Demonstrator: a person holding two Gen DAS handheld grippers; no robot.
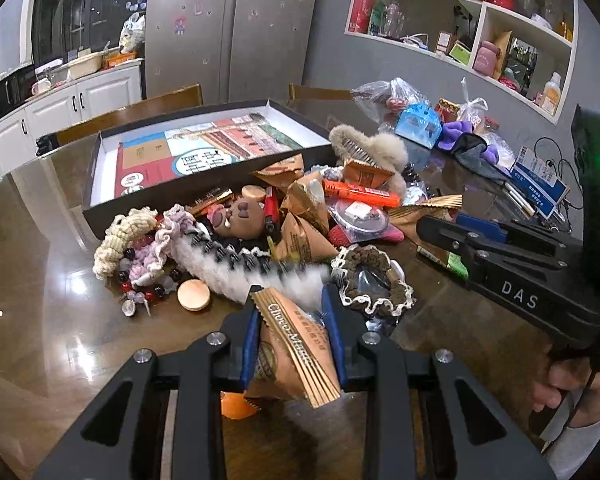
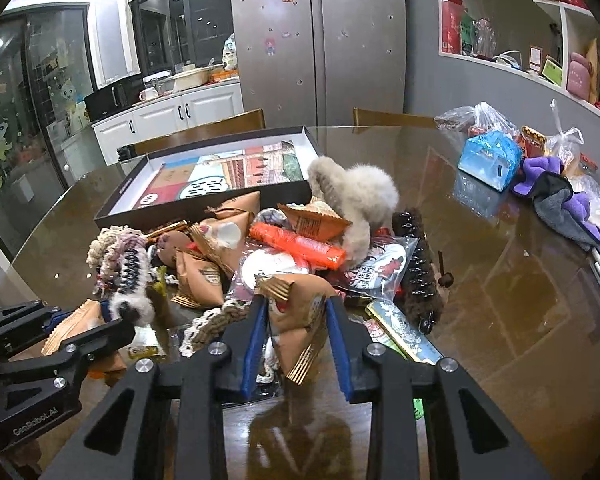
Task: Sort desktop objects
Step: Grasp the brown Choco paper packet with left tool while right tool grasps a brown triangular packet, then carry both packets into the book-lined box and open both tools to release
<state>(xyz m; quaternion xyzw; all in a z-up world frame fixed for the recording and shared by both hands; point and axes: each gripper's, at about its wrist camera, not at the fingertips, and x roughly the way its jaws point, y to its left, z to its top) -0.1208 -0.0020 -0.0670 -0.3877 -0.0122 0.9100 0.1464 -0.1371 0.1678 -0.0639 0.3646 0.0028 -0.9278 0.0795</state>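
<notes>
Two grippers: left gripper [image 1: 292,332] and right gripper [image 2: 296,332] each clamp a brown snack packet [image 1: 296,344].
Progress: barely begun — pile [image 1: 260,232] unsorted.
Box [image 1: 104,148]: 11 o'clock.

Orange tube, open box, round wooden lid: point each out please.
orange tube [image 2: 298,246], right wrist view, middle of its body.
open box [image 1: 204,196], left wrist view, near dark wall.
round wooden lid [image 1: 194,295], left wrist view, centre of its top face.
</notes>
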